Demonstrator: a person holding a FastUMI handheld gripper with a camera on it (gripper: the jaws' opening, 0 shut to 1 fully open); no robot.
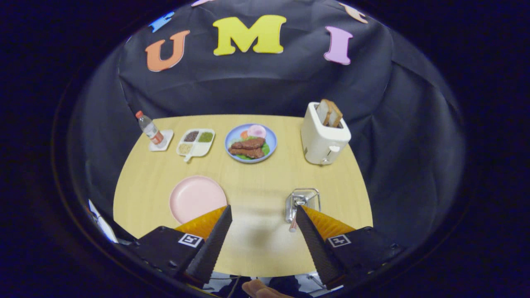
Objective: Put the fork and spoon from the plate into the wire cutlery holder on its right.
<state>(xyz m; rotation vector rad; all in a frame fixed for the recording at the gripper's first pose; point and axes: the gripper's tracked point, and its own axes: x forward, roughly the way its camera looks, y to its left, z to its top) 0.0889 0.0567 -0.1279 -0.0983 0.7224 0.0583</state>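
The pink plate (197,198) lies bare at ten o'clock of the gripper (263,213), whose fingers gape wide, holding nothing. The cutlery (292,215) rests in the wire cutlery holder (304,203) at one o'clock (handles protruding); the task appears complete.

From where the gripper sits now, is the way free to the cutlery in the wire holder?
Probably yes. The gripper is open, holding nothing, and the wire cutlery holder stands just ahead of its right finger. A pinkish handle tip pokes out toward it, with only bare table between.
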